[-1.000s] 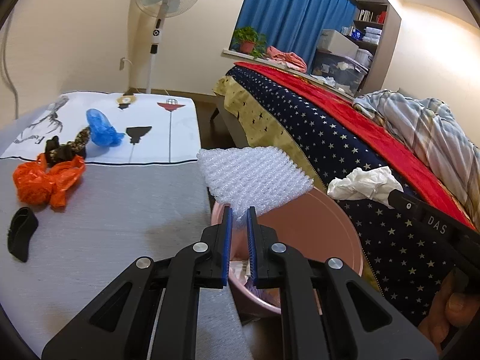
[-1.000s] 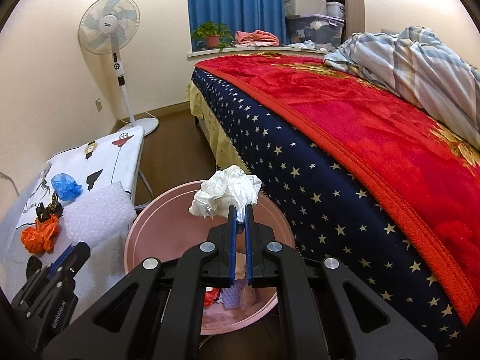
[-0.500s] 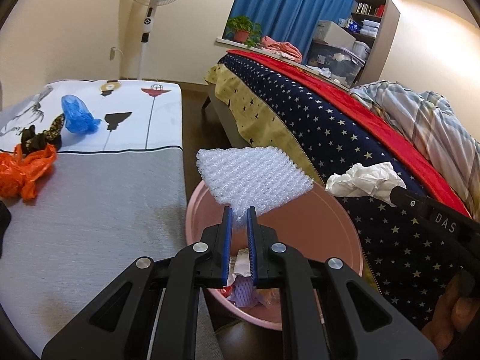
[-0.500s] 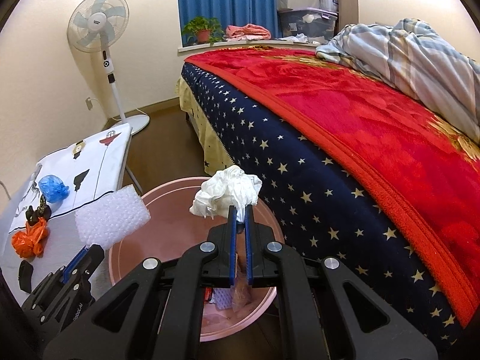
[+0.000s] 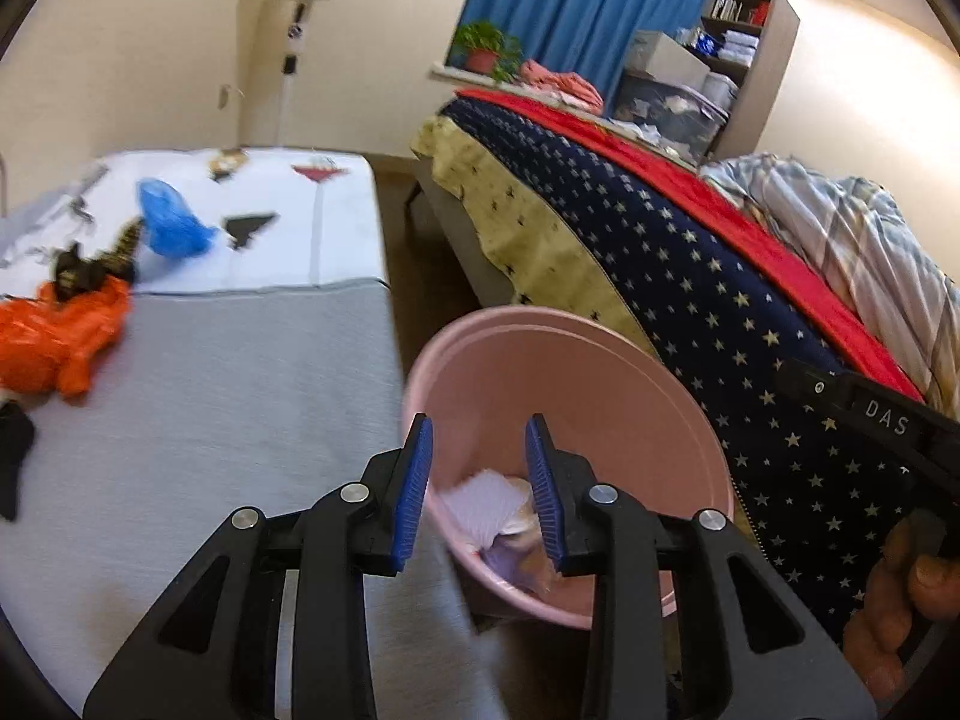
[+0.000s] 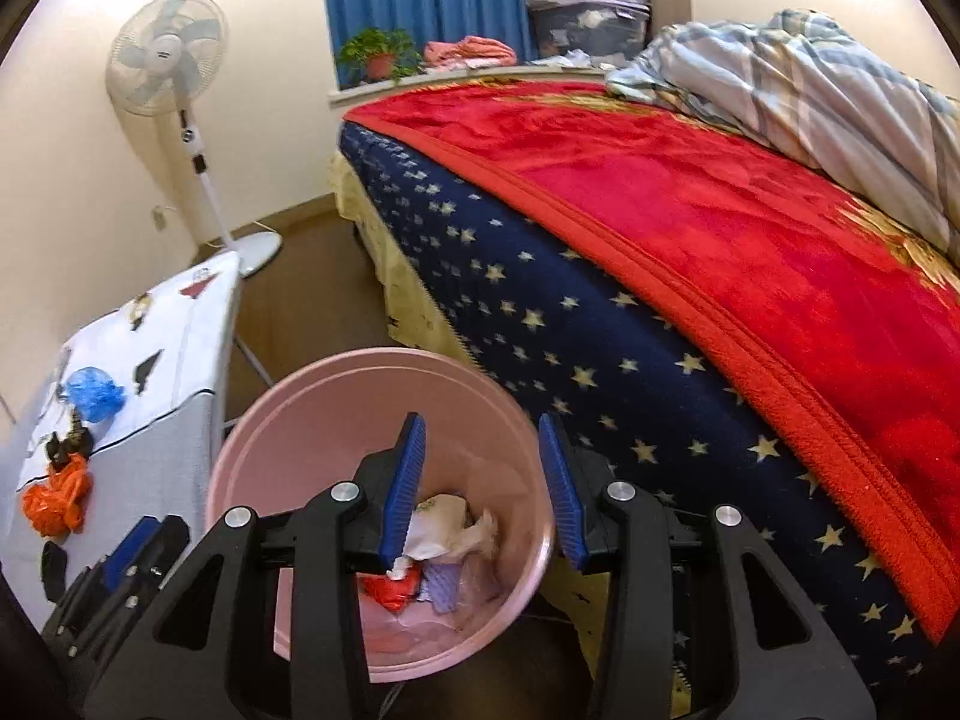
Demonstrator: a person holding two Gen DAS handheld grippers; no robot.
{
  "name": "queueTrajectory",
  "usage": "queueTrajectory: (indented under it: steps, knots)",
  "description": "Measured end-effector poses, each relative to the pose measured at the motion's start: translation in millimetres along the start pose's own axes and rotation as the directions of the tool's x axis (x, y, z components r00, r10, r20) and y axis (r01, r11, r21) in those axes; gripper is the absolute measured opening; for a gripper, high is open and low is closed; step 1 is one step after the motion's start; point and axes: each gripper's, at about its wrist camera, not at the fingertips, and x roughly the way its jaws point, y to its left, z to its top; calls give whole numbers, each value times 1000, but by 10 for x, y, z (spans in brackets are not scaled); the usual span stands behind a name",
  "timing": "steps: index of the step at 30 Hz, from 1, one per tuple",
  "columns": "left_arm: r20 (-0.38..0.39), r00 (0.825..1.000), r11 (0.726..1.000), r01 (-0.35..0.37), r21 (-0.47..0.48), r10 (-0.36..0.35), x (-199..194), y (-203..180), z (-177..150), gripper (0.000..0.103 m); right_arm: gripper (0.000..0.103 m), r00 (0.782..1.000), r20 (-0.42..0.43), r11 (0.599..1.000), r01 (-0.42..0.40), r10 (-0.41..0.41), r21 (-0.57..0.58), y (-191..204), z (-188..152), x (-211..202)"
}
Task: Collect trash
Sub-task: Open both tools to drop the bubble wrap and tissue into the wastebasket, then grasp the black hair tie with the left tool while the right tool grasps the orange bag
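Left tool (image 5: 478,483) and right tool (image 6: 480,489), jaws just opened and empty, above the pink bin (image 6: 288,420) beside the table's edge (image 5: 336,324); trash (image 6: 447,531) lies inside, below both.

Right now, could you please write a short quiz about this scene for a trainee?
1. True or false: the left gripper holds a sheet of bubble wrap.
2. Where is the round pink plastic bin? A. on the bed B. on the floor beside the bed
3. Which crumpled bag lies nearest the blue plastic bag on the grey padded table?

Key: 1. false, both grippers are open and empty. 2. B. 3. The orange plastic bag.
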Motion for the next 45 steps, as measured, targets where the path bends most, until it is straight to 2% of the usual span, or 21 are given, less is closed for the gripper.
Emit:
queueTrajectory:
  steps: [4,6,10,11,14,17,24,29,30,31,32,34,36,40,42,45]
  knots:
    - [55,996,997,-76,-7,76,-308,257,26,32,41,997,33,997,-73,74,-29,158,-25,-125]
    - [81,987,990,-138,-36,141,-483,463,28,32,40,993,40,993,-112,114,-38,247,-37,-166]
    - [98,953,953,-271,-134,285,-760,965,-7,32,37,981,36,981,-191,192,-46,442,-86,-209]
    - [91,940,937,-311,-162,328,-822,1112,-35,33,37,977,30,977,-209,211,-49,503,-104,-211]
    - [63,918,899,-368,-237,392,-926,1445,-100,39,32,964,12,963,-265,266,-44,678,-152,-199]
    - [42,910,879,-386,-279,413,-953,1647,-142,39,30,949,-4,948,-314,314,-44,861,-194,-182]
    - [11,909,852,-386,-352,417,-900,1939,-204,39,28,917,-29,912,-398,397,-100,1308,-272,-137]
    - [-35,911,838,-393,-379,411,-813,2064,-241,38,28,896,-67,891,-445,440,-96,1561,-329,-20]
    - [-46,915,842,-387,-376,400,-791,2082,-243,27,28,888,-76,884,-458,453,-92,1614,-343,6]
    - [-57,925,851,-369,-374,376,-757,2095,-241,11,28,881,-86,877,-472,465,-90,1677,-356,32]
    - [-61,932,859,-355,-370,358,-736,2101,-236,10,28,872,-97,868,-488,480,-90,1748,-376,59]
    - [-52,934,866,-348,-359,354,-747,2108,-219,6,29,854,-118,850,-518,507,-93,1892,-419,107]
    - [-34,923,855,-369,-365,383,-825,2149,-215,6,29,836,-140,833,-545,530,-100,2066,-471,163]
    - [-27,891,814,-427,-394,454,-942,2273,-244,6,29,800,-186,801,-592,570,-92,2384,-588,280]
    - [-39,885,799,-437,-414,464,-958,2351,-271,6,29,783,-215,788,-610,583,-85,2552,-656,365]
    - [-49,882,788,-443,-427,469,-967,2436,-286,6,40,761,-257,773,-630,595,-78,2764,-744,493]
